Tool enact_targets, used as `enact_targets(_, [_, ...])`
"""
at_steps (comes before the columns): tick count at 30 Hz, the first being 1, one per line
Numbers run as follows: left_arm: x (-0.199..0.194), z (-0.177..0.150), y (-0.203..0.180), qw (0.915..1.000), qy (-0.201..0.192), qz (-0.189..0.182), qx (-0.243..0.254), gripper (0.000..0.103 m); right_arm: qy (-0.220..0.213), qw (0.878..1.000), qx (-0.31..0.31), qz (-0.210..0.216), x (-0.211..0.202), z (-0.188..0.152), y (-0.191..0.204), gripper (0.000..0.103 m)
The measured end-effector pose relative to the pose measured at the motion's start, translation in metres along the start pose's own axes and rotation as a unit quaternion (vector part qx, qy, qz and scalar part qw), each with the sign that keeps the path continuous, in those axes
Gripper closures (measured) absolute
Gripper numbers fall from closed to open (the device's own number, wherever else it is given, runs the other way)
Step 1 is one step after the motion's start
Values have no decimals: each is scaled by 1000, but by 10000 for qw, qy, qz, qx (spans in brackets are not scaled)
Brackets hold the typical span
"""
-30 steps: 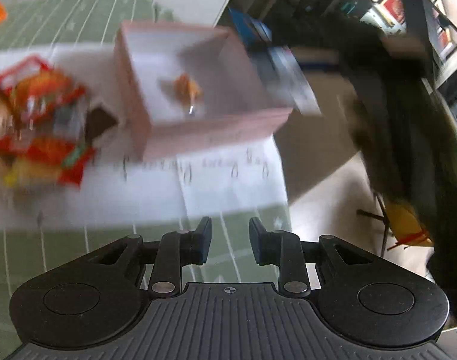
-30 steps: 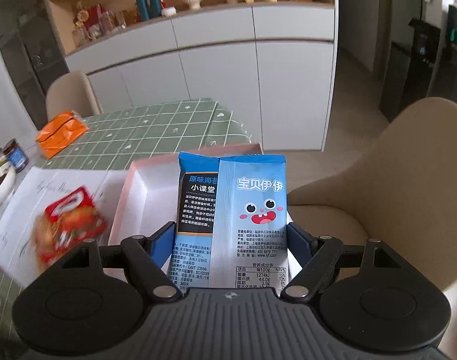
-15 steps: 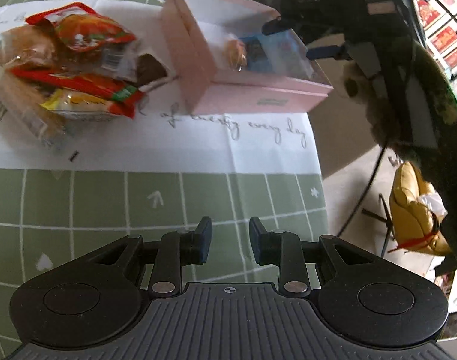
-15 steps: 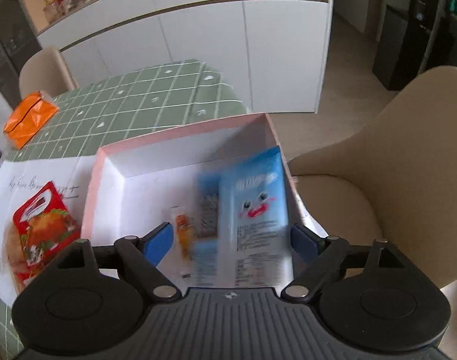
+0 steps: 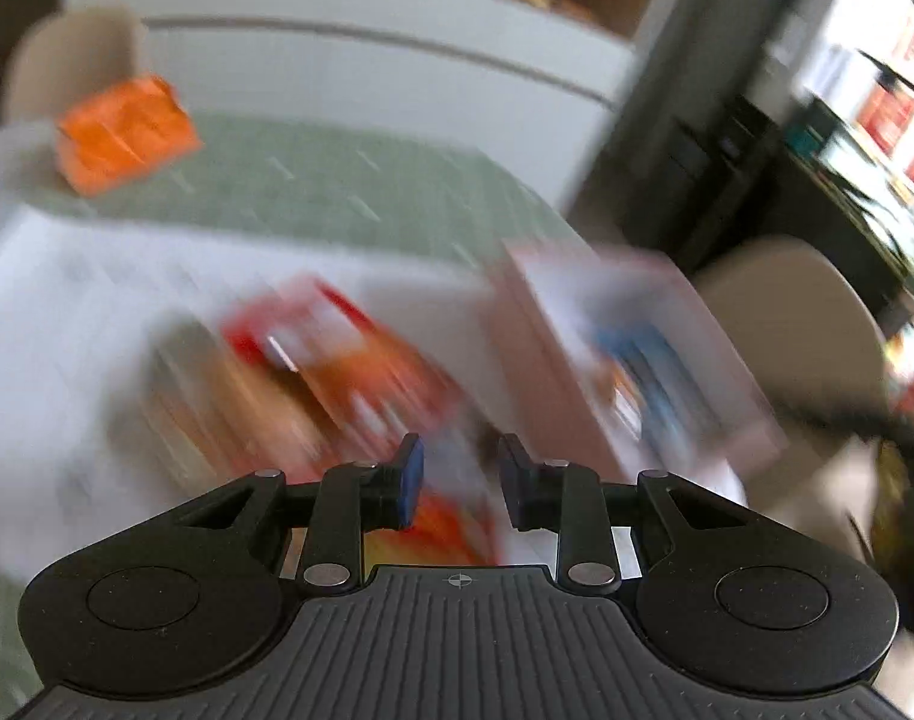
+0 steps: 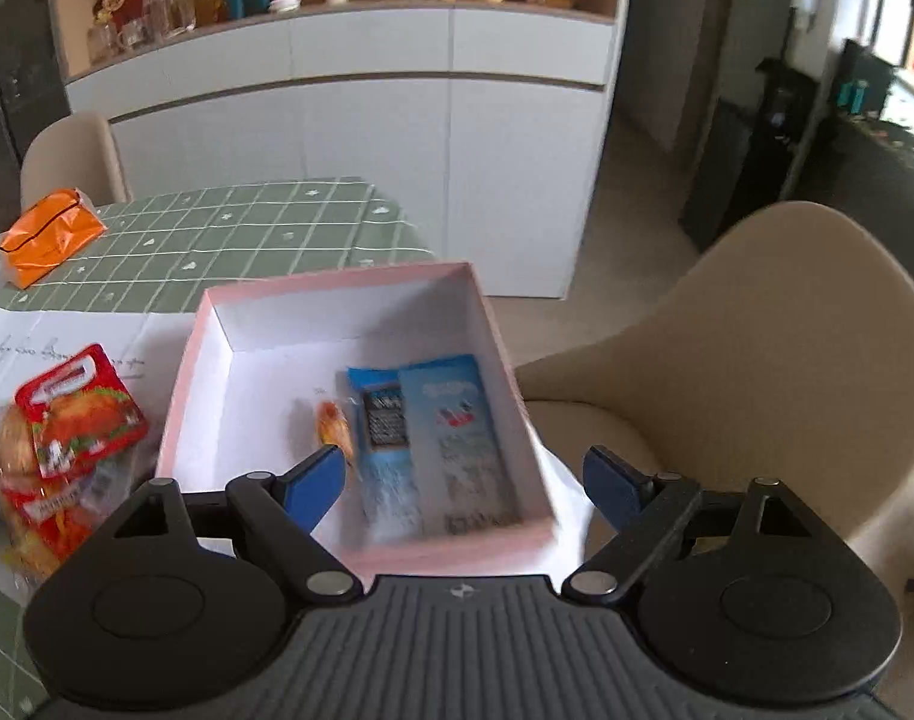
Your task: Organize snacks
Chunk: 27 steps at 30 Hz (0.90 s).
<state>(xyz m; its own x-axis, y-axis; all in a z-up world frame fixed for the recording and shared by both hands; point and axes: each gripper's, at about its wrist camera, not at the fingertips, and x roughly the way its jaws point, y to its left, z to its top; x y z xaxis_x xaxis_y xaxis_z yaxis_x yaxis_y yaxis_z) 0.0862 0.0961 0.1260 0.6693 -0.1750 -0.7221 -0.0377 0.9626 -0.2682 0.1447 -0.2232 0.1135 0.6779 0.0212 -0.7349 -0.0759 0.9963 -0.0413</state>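
Snacks: blue packets (image 6: 432, 438) inside pink box (image 6: 336, 291)

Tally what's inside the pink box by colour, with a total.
Blue packets: 2, lying side by side along the right wall of the pink box
Small orange wrapped snack: 1, to their left
Total: 3

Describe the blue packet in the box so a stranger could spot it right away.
Find the pink box at the table's corner. Two snacks lie inside: a small orange candy and, against the right wall, the blue packet, long, flat and much larger.
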Motion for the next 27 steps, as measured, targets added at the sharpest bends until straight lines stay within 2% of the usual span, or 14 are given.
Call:
enact_targets(2, [16, 27, 17, 9992, -277, 267, -146, 72, 74, 9999, 142, -5, -3, -13, -3, 16])
enact_targets(4, [41, 49, 30, 9981, -286, 496, -225, 72, 281, 9989, 366, 87, -4, -30, -8, 16])
enact_targets(7, [85, 65, 42, 9965, 40, 825, -118, 72, 693, 9961, 445, 320, 1, -58, -4, 16])
enact_targets(9, [105, 60, 43, 9953, 386, 882, 135, 75, 900, 9944, 370, 419, 8, -71, 4, 16])
enact_targets(13, [98, 36, 28, 9955, 442, 493, 676, 74, 990, 9921, 297, 715, 10, -79, 18, 16])
enact_targets(15, [85, 18, 15, 9943, 605, 179, 860, 74, 936, 9923, 206, 790, 10, -75, 23, 16])
enact_targets(17, [72, -2, 3, 9927, 756, 13, 939, 76, 928, 9922, 121, 826, 12, -71, 29, 16])
enact_targets(20, [57, -36, -8, 9922, 1006, -267, 685, 75, 1002, 9911, 23, 871, 15, -71, 38, 16])
enact_targets(27, [30, -102, -22, 9889, 1225, -831, -134, 76, 1212, 9880, -209, 937, 9, -89, 52, 16])
